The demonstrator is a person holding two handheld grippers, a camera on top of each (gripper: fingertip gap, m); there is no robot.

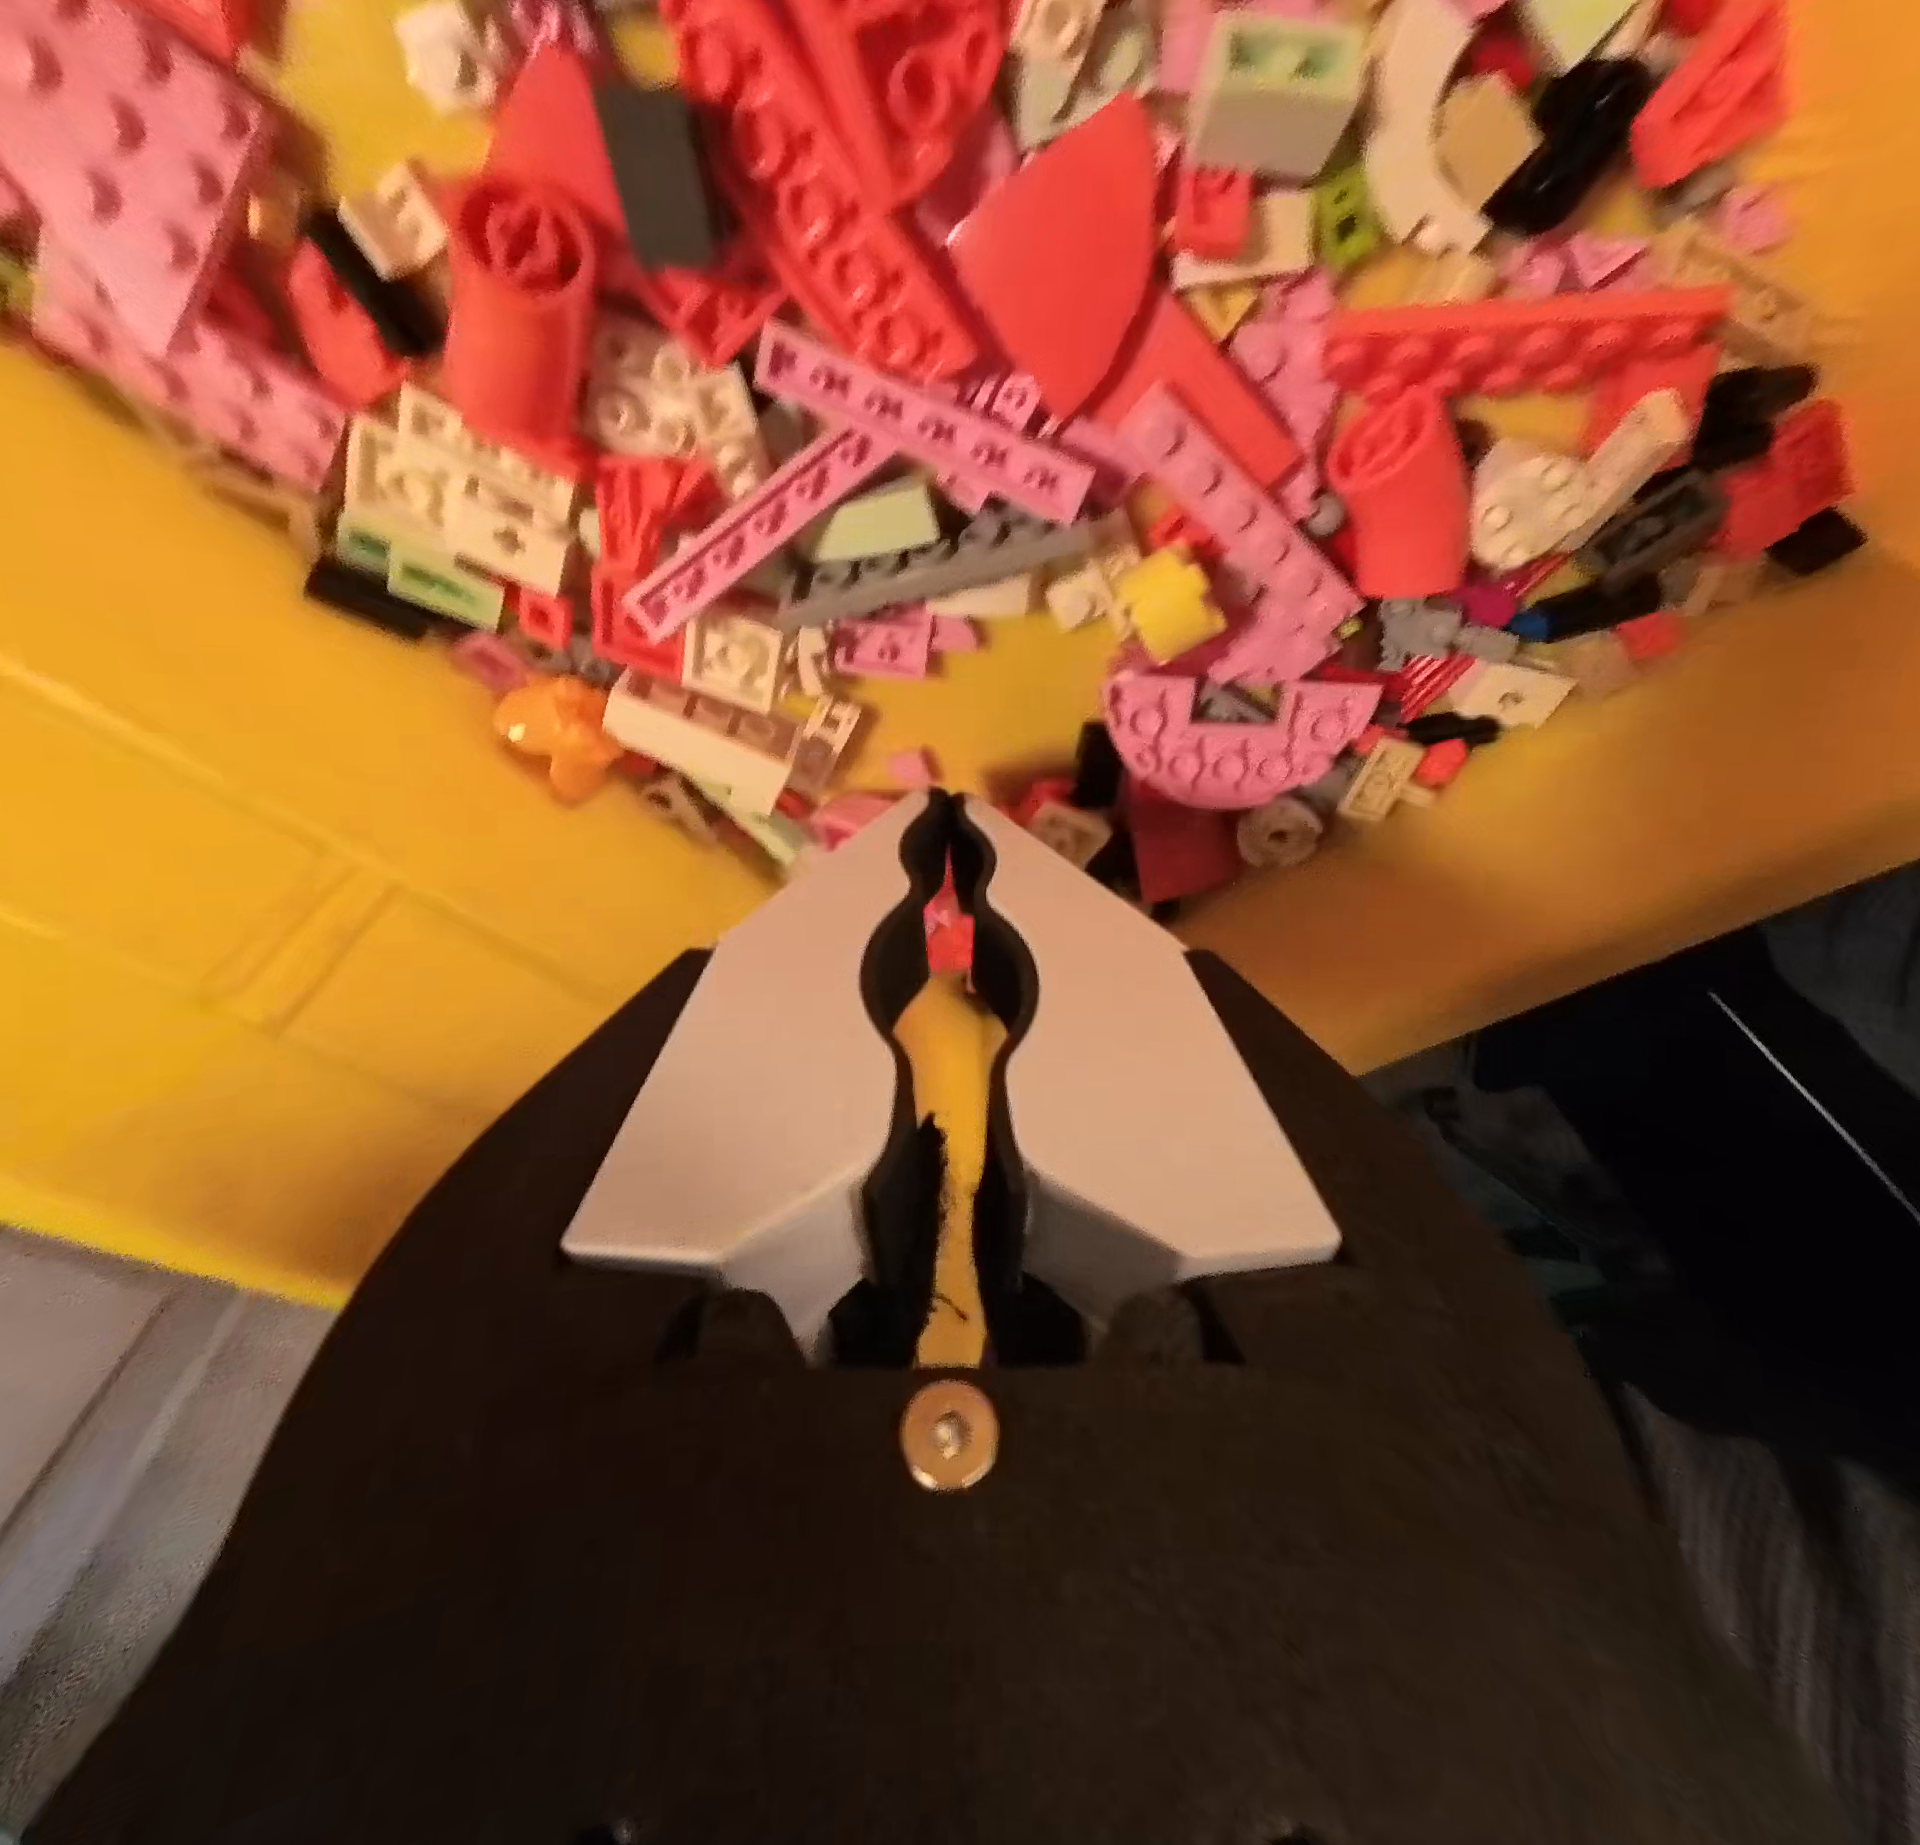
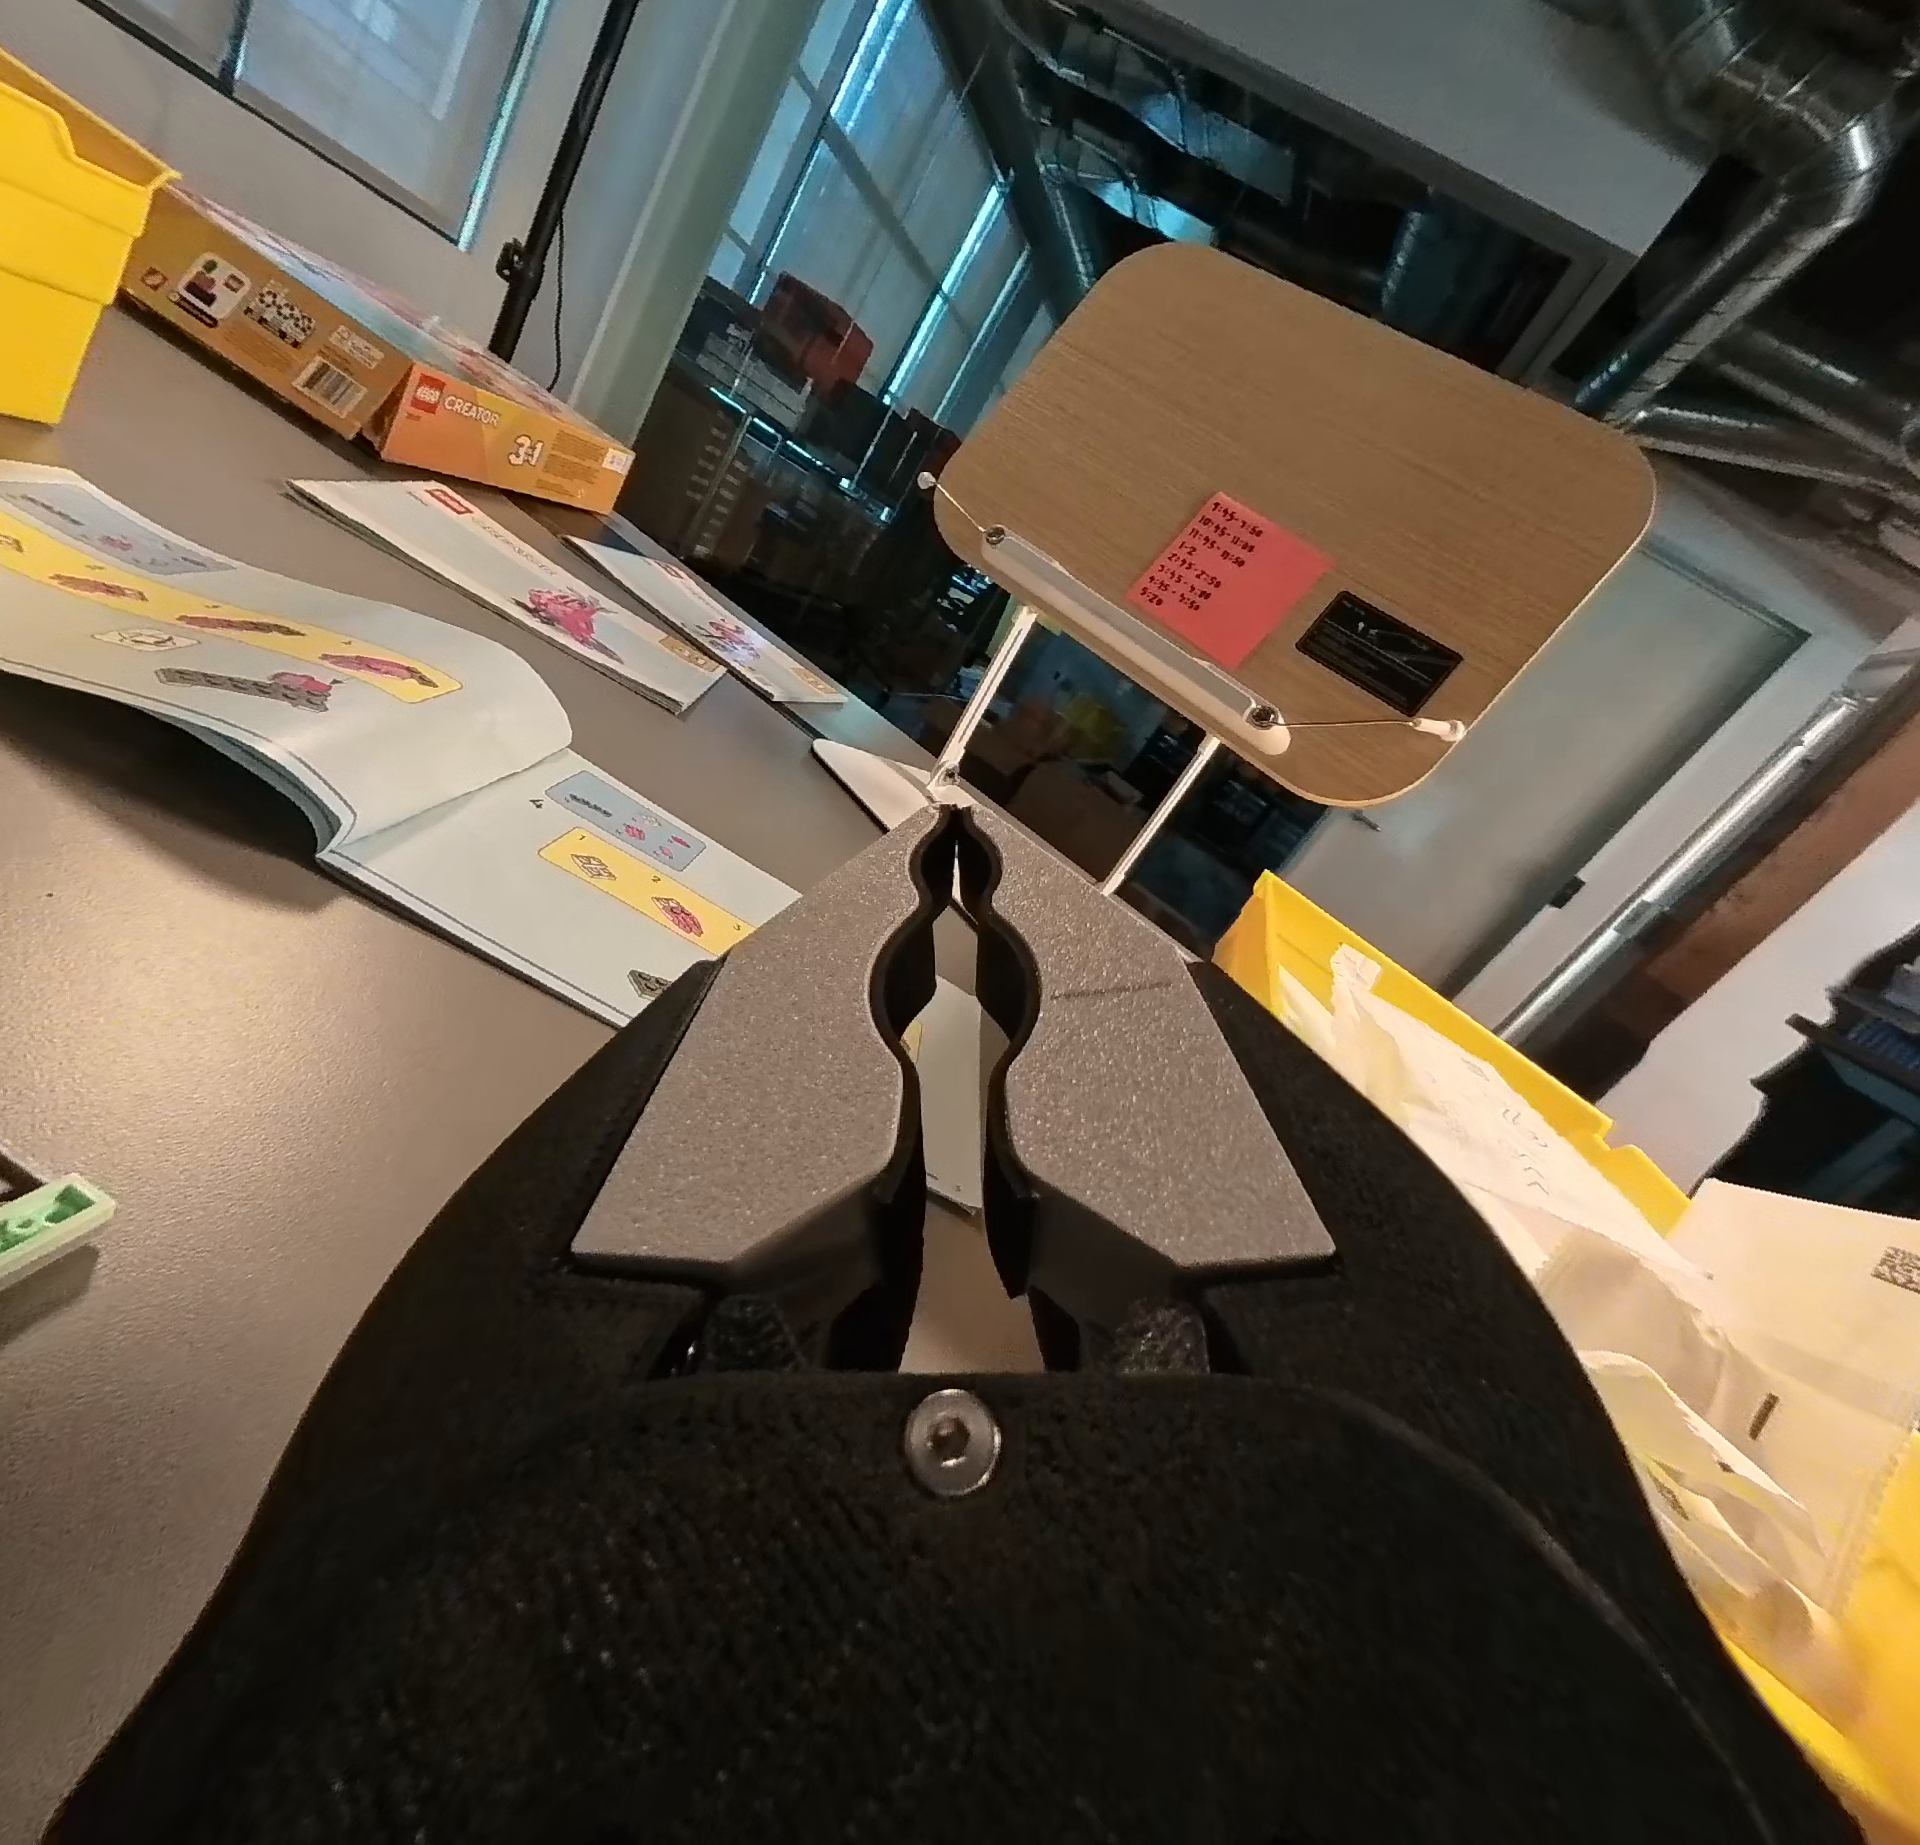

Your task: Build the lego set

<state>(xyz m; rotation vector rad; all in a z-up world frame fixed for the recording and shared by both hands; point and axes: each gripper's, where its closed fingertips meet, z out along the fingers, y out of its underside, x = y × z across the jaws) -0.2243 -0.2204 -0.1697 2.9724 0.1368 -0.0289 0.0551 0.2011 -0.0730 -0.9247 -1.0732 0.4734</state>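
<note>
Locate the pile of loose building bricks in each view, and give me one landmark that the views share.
Left wrist view: the pile of bricks fills the upper half, lying on a yellow tray.
Right wrist view: the pile is not in it; only one pale green piece shows at the left edge.
Shared landmark: probably the grey tabletop, lower left corner in the left wrist view, left half in the right wrist view.

a dark grey table carries open booklets, an orange box and yellow bins.
</note>
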